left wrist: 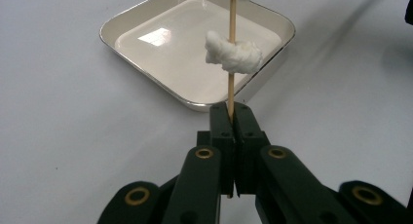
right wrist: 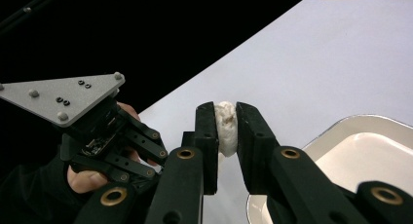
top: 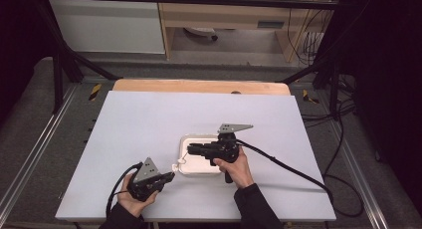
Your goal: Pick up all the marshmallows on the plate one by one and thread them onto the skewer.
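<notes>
White table [top: 149,119], grey floor beyond: a person works two grippers over a shallow white tray [top: 191,167] near the front edge. Left gripper [top: 169,177], jaws clenched on a thin wooden skewer [left wrist: 232,53], holds it pointing over the tray; one white lump [left wrist: 234,53] is threaded on the skewer (its far end runs out of the left gripper view). Right gripper [top: 191,149], above the tray, is grasping a second white lump [right wrist: 226,126] between its pads, with the left hand [right wrist: 85,177] just beyond it.
</notes>
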Demonstrator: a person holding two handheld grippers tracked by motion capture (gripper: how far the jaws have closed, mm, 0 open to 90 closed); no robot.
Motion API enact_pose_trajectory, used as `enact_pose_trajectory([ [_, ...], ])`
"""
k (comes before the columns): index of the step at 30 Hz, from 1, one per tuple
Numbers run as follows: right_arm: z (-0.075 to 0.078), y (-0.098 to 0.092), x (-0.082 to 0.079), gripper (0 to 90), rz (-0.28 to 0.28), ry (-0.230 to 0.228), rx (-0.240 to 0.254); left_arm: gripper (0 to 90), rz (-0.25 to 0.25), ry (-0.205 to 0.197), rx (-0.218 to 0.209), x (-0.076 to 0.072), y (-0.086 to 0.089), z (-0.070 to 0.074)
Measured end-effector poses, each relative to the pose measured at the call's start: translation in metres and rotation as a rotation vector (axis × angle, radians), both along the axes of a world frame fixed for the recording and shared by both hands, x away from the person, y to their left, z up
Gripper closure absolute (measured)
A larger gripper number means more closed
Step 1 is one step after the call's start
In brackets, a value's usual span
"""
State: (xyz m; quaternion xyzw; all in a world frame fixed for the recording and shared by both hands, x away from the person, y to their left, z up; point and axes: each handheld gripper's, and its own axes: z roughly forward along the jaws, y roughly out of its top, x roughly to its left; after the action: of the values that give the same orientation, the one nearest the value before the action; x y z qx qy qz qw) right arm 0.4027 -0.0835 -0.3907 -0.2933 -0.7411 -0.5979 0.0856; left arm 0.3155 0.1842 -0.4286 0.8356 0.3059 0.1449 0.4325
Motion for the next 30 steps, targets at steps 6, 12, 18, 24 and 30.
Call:
enact_pose_trajectory([
  [6, -0.003, 0.002, -0.001, 79.9, 0.007, 0.006, -0.008, 88.9, 0.002, -0.001, -0.002, 0.0, 0.0, 0.0],
  [12, -0.006, 0.004, -0.001, 79.9, 0.011, 0.012, -0.006, 88.9, 0.001, 0.0, -0.004, 0.0, -0.001, 0.0],
  [18, -0.009, 0.006, -0.002, 79.9, 0.01, 0.016, -0.006, 88.9, 0.002, 0.001, -0.003, 0.001, -0.001, 0.0],
  [24, -0.011, 0.007, -0.002, 80.0, 0.013, 0.02, -0.004, 88.9, 0.004, 0.001, -0.003, 0.001, -0.001, -0.001],
  [30, -0.017, 0.014, -0.005, 79.8, 0.032, 0.017, -0.025, 88.9, 0.014, 0.0, -0.019, 0.003, -0.003, 0.0],
])
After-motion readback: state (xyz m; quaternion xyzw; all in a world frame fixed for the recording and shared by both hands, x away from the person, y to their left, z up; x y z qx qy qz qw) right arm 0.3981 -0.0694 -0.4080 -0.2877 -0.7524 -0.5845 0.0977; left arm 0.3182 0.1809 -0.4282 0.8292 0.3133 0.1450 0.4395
